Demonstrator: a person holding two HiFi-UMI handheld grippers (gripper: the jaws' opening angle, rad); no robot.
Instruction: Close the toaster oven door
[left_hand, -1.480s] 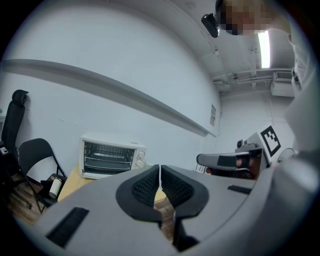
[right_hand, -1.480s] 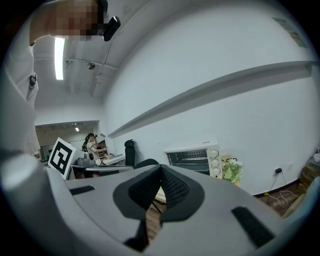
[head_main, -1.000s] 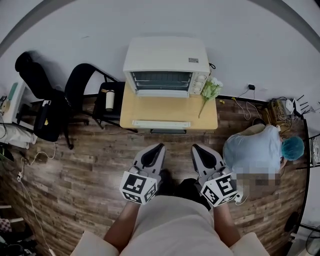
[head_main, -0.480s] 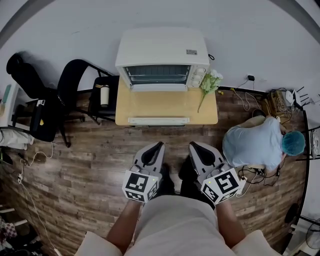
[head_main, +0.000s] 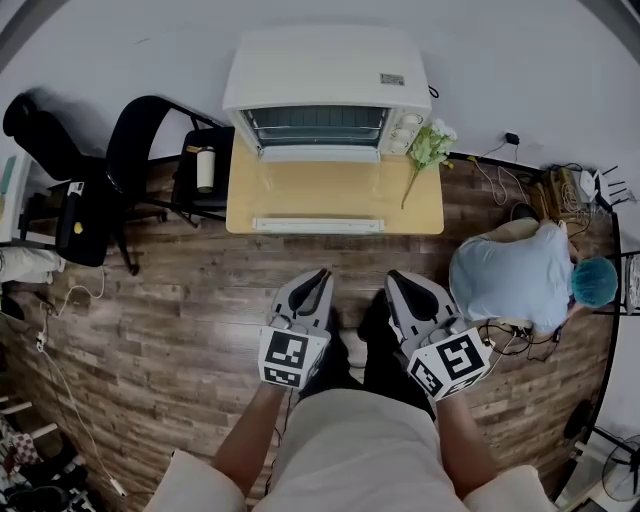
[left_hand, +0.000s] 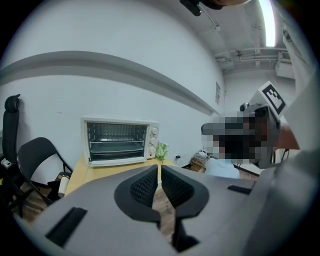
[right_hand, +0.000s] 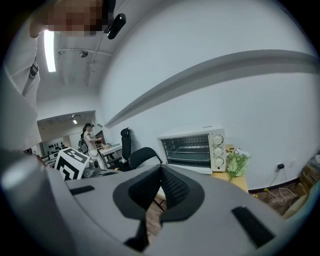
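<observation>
Well back from the toaster oven (head_main: 325, 80) (door (head_main: 317, 224) down), left gripper (head_main: 322, 274) and right gripper (head_main: 393, 277) sit pressed together, empty.

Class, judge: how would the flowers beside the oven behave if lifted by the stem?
Probably light: the flowers sit on a thin stem. The bushy top would likely droop or swing. They look delicate, so a hard pinch may bruise them.

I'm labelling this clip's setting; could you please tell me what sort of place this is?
Probably an office or lab workroom, not a kitchen: a toaster oven on a small wooden table, office chairs beside it, loose cables on the floor.
</observation>
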